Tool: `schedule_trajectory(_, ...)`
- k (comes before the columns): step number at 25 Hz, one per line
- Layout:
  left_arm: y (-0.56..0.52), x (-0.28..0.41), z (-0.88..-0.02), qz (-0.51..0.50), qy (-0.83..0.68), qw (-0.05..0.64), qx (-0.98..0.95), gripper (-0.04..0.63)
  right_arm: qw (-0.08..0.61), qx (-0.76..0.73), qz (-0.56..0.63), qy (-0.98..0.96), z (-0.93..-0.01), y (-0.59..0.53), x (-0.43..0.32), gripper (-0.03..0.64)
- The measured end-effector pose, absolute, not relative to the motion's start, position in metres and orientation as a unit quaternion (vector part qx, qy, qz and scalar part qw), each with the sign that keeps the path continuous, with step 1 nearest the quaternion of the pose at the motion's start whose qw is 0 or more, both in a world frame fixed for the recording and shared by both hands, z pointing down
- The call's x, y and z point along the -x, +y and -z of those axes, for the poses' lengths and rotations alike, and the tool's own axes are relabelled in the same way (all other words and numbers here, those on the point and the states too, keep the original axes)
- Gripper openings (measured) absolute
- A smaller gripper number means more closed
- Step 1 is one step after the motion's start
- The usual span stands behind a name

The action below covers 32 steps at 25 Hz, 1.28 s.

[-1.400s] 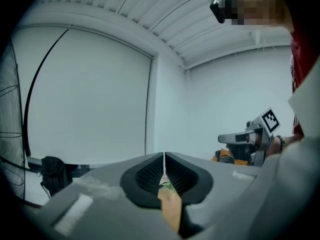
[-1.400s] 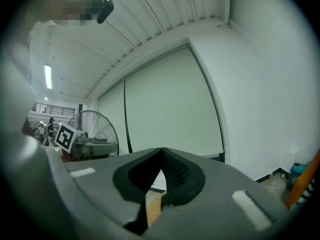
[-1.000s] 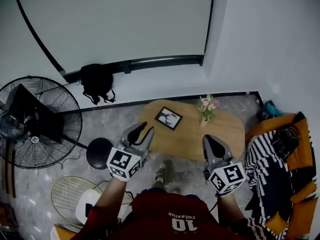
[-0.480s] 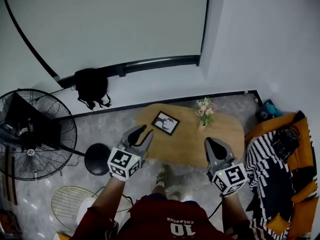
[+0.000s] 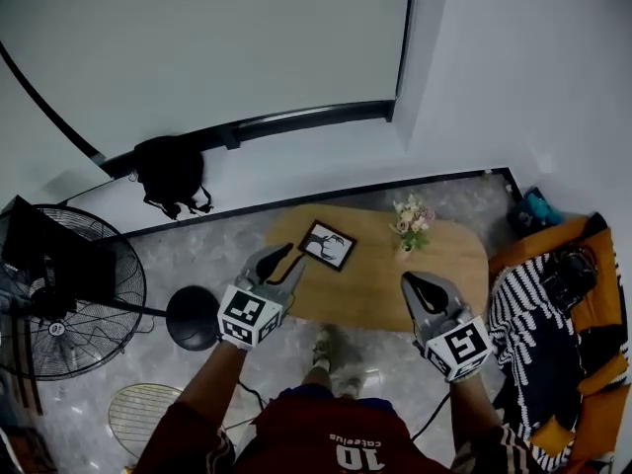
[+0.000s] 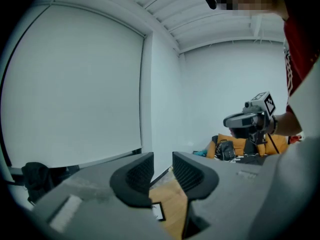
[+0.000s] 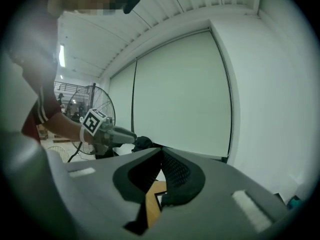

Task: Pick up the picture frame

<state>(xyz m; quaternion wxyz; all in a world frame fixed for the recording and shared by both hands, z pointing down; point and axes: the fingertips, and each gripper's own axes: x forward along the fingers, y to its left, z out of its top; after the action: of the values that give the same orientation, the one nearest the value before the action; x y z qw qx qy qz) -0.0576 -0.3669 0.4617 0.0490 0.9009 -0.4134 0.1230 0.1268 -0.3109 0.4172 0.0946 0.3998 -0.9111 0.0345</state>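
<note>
Head view: approach step, grasp not yet made. Picture frame (image 5: 328, 245) lies flat at the left end of the wooden worktop (image 5: 444, 265), apart from the flower vase (image 5: 408, 223).

- Left hand-held gripper (image 5: 292, 256): jaws parted, empty, tilted slightly downward just short of the frame. Next move: advance and straddle the frame's edge.
- Right hand-held gripper (image 5: 410, 282): jaws together, empty, at the worktop's near edge.

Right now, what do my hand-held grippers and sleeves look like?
The left hand-held gripper and the right hand-held gripper are grey with black ribbed inner faces. Each carries a white cube with black square markers. A thin dark cable hangs below the right one. Your shirt is dark red with white print, the right sleeve white-striped.
</note>
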Motion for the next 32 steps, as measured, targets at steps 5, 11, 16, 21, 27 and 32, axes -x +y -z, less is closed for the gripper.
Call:
schedule_trajectory(5,-0.405,0.074,-0.503,-0.14,-0.409,0.077,-0.899,0.11,0.085,-0.398,-0.075,-0.91,-0.445,-0.333,-0.102,-0.009)
schedule_trajectory(11,-0.455,0.091,-0.563,-0.157,-0.405,0.101,-0.895,0.11,0.091,-0.405,-0.107,-0.904,-0.486,-0.37,-0.082,-0.009)
schedule_trajectory(16,-0.491,0.097,-0.621,-0.173,-0.396,0.124,-0.893,0.11,0.101,-0.405,-0.119,-0.901,-0.513,-0.395,-0.068,-0.009)
schedule_trajectory(21,-0.517,0.1,-0.692,-0.174,-0.398,0.144,-0.889,0.11,0.103,-0.414,-0.13,-0.895,-0.556,-0.408,-0.068,-0.009)
schedule_trajectory(27,-0.538,0.102,-0.797,-0.203,-0.396,0.177,-0.878,0.111,0.11,-0.417,-0.146,-0.89,-0.612,-0.414,-0.064,-0.009)
schedule_trajectory(32,-0.555,0.104,-0.867,-0.225,-0.39,0.187,-0.873,0.125,0.093,-0.427,-0.165,-0.884,-0.644,-0.421,-0.067,-0.009)
